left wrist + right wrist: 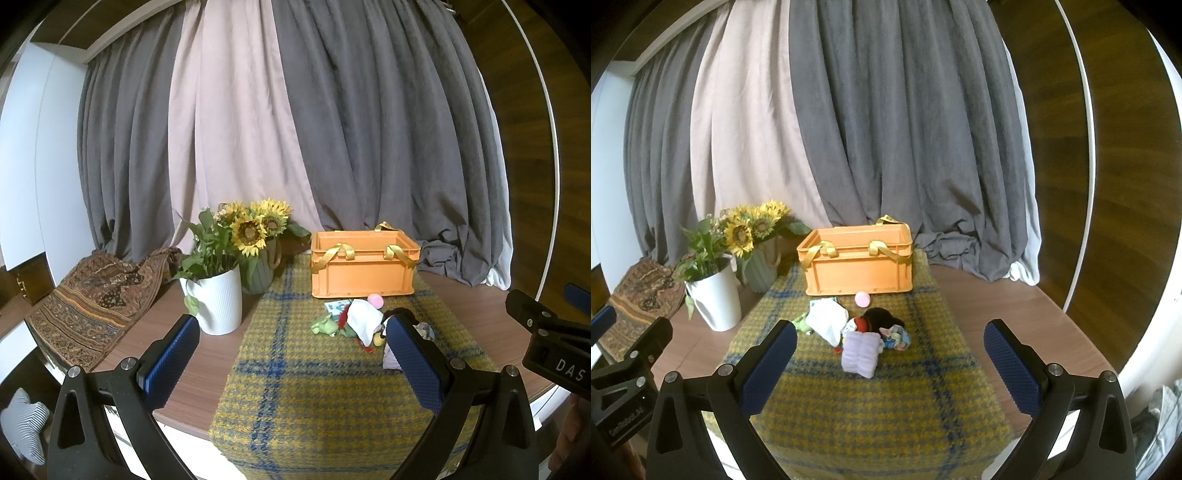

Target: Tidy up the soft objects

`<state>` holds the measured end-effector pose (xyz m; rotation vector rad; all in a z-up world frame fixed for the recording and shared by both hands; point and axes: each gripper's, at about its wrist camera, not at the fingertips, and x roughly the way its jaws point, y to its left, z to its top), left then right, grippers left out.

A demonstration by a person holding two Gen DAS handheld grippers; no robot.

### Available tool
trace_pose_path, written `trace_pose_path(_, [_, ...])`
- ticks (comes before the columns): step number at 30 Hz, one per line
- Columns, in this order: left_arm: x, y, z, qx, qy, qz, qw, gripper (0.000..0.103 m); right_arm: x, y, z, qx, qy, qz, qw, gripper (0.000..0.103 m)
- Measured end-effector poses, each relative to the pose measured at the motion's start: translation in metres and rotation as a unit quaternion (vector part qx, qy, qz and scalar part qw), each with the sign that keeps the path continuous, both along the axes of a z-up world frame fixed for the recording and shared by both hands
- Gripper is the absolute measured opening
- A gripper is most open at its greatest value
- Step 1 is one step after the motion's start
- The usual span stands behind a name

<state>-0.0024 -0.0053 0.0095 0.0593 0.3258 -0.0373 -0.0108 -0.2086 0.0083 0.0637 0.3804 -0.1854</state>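
Note:
An orange crate [364, 271] [862, 267] with yellow straps stands at the back of a yellow and blue plaid cloth [306, 384] [871, 402]. In front of it lies a heap of soft things: a white cloth [827, 320] [364, 317], a lilac folded towel [860, 354], a black plush [881, 317], a green frog toy [325, 325], a patterned sock bundle [895, 338] and a pink ball [862, 298] [376, 300]. My left gripper [291, 328] is open, well short of the heap. My right gripper [890, 334] is open too, holding nothing.
A white pot with a leafy plant [218, 302] [716, 299] and a green vase of sunflowers [258, 273] [759, 273] stand left of the crate. A patterned brown fabric [92, 306] drapes over the table's left edge. Grey and pink curtains [295, 129] hang behind.

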Motion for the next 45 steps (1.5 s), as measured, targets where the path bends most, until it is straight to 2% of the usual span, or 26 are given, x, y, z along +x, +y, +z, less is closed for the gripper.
trace_pose_path(8, [0.009,0.002,-0.004,0.002,0.009,-0.007,0.9999,0.103,0.008,0.004,-0.004,0.001,0.007,-0.001,1.0,0.103])
trace_pose_path(17, [0.048,0.003,-0.009,0.008,0.033,-0.037,0.9988,0.102,0.035,0.006,-0.017,0.014,0.031,-0.014,0.999,0.103])
trace_pose_path(26, [0.113,0.0,-0.022,0.01,0.068,-0.092,0.9934,0.088,0.083,0.007,-0.037,0.03,0.064,-0.038,0.997,0.103])
trace_pose_path(29, [0.136,-0.002,-0.029,0.009,0.084,-0.117,0.9895,0.082,0.101,0.008,-0.045,0.035,0.076,-0.048,0.995,0.102])
trace_pose_path(33, [0.162,-0.005,-0.039,0.013,0.103,-0.146,0.9838,0.079,0.125,0.009,-0.057,0.042,0.09,-0.06,0.993,0.102])
trace_pose_path(38, [0.195,-0.007,-0.054,0.013,0.127,-0.195,0.9725,0.075,0.148,0.011,-0.074,0.055,0.116,-0.071,0.989,0.095])
trace_pose_path(45, [0.225,-0.015,-0.075,0.012,0.151,-0.235,0.9601,0.066,0.169,0.017,-0.097,0.056,0.143,-0.094,0.984,0.09])
